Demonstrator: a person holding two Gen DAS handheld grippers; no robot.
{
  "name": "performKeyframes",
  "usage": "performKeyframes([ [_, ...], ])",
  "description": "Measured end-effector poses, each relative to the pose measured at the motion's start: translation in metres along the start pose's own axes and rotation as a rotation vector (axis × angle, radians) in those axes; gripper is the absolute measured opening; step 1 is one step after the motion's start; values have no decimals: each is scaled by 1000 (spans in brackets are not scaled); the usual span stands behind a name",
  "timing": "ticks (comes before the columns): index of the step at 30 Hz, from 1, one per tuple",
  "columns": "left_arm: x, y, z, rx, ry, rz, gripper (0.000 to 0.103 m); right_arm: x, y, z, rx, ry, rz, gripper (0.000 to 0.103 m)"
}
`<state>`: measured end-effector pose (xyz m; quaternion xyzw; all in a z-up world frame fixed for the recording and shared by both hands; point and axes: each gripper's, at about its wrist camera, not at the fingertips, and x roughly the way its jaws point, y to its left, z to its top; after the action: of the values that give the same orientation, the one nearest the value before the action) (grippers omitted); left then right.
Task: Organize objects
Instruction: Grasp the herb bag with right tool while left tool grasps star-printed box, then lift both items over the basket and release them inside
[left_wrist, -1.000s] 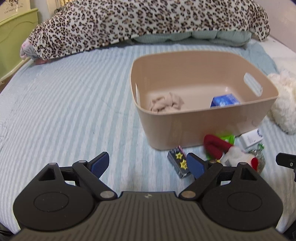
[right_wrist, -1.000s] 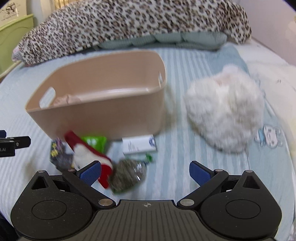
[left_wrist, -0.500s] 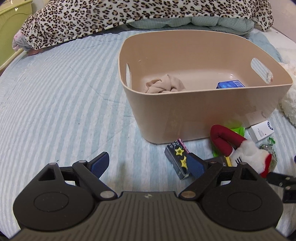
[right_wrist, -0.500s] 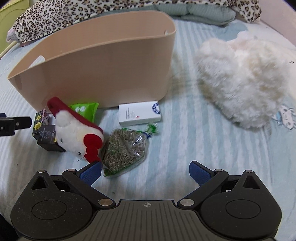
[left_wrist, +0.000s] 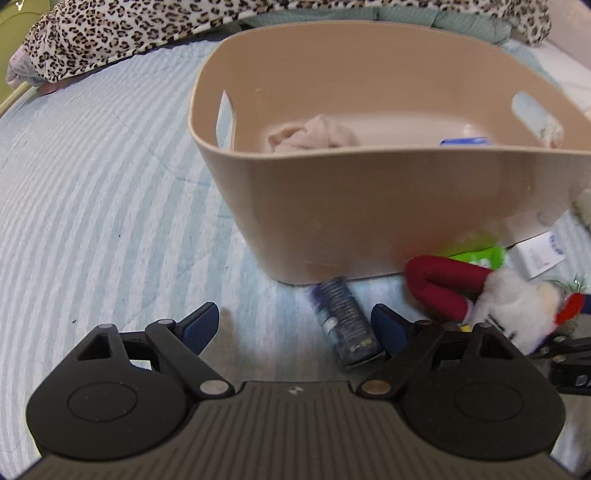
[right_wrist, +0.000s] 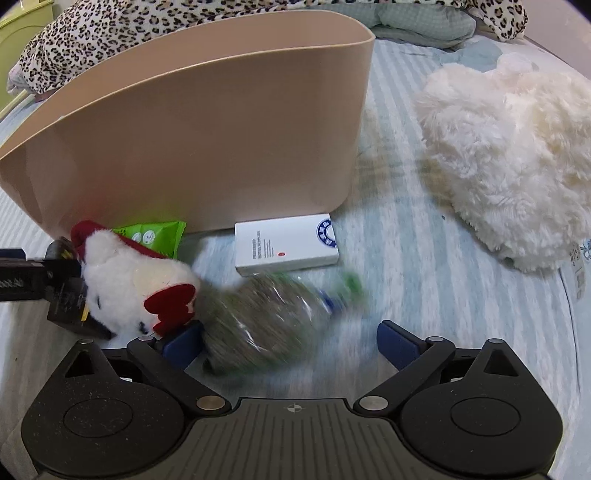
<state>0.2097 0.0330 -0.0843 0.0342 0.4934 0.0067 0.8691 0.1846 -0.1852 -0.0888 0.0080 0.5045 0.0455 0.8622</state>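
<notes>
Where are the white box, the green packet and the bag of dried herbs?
white box (right_wrist: 286, 245), right wrist view, middle of its top face.
green packet (right_wrist: 155, 236), right wrist view, its printed front.
bag of dried herbs (right_wrist: 266, 317), right wrist view, its bulging middle.

One beige bin (left_wrist: 388, 206) holds two things: one bundled cloth (left_wrist: 314, 134) and one blue box (left_wrist: 465, 141). Outside it lie one dark carton (left_wrist: 345, 321), one plush toy (right_wrist: 129, 280), one green packet (right_wrist: 155, 236), one white box (right_wrist: 286, 245), one clear bag of dried herbs (right_wrist: 266, 317) and one fluffy white cushion (right_wrist: 517, 147).
</notes>
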Motion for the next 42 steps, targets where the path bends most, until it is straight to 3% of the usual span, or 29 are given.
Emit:
performKeyframes([
  [8,3,12,-9,-35,-1,-36,71,-9,-1,-2,-10,-24,2,70],
  [10,0,14,-11,-30,-9,-44,54,-12,1,-5,-17,-26,3,50],
  [14,-7,18,-16,-22,-14,-51,37,-25,-4,-12,-6,-33,7,49],
  [15,-9,18,-17,-20,-15,-54,26,-26,-5,-13,-1,-33,9,49],
  [27,-50,44,-33,-29,-45,-104,24,-71,-20,-20,19,-102,33,49],
  [34,-106,37,-33,-1,-144,-138,24,-98,-27,-13,59,-148,81,49],
  [42,-143,24,-8,4,-288,-148,24,-133,-25,16,56,-268,109,49],
])
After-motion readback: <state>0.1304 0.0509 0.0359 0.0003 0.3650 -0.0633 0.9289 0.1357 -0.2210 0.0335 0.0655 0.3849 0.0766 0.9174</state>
